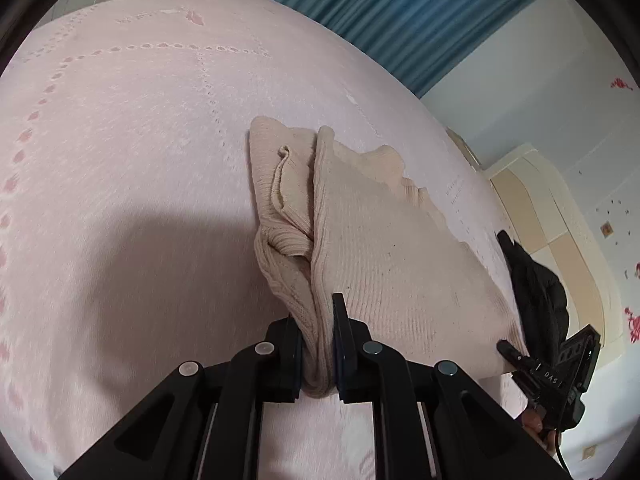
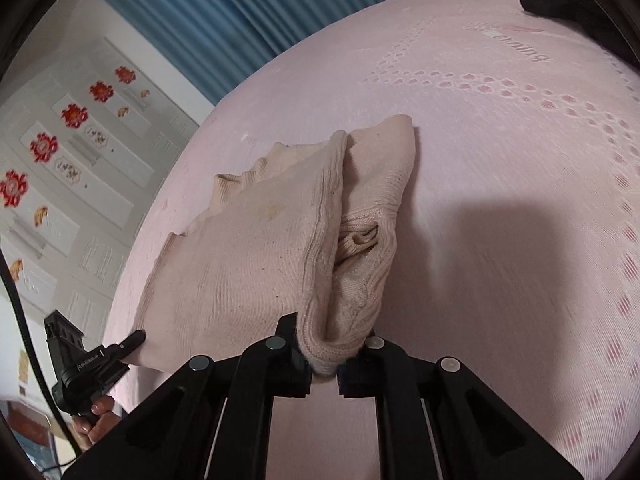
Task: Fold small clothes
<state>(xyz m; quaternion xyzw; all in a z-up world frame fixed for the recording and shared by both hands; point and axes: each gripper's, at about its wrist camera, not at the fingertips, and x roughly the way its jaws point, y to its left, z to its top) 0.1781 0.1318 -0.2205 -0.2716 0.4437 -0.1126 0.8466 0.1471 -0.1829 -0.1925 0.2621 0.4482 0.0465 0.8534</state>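
Observation:
A beige ribbed knit garment [image 1: 380, 248] with a ruffled edge hangs stretched between both grippers. Its far part rests bunched on the pink bed cover [image 1: 140, 140]. At the bottom of the left wrist view, my left gripper [image 1: 316, 316] is shut on a gathered fold of the near edge. The right gripper [image 1: 507, 349] shows at the right, pinching the other corner. In the right wrist view, my right gripper [image 2: 330, 332] is shut on the folded hem of the garment [image 2: 248, 256]. The left gripper [image 2: 135, 338] grips the far left corner, with a hand [image 2: 98, 414] below it.
A dark cloth [image 2: 568, 0] lies on the bed cover [image 2: 500, 200] at the far right, and shows again as the dark cloth [image 1: 534, 280] behind the right gripper. Blue curtains [image 1: 400, 12] and a decorated white wall [image 2: 80, 160] lie beyond the bed's edge.

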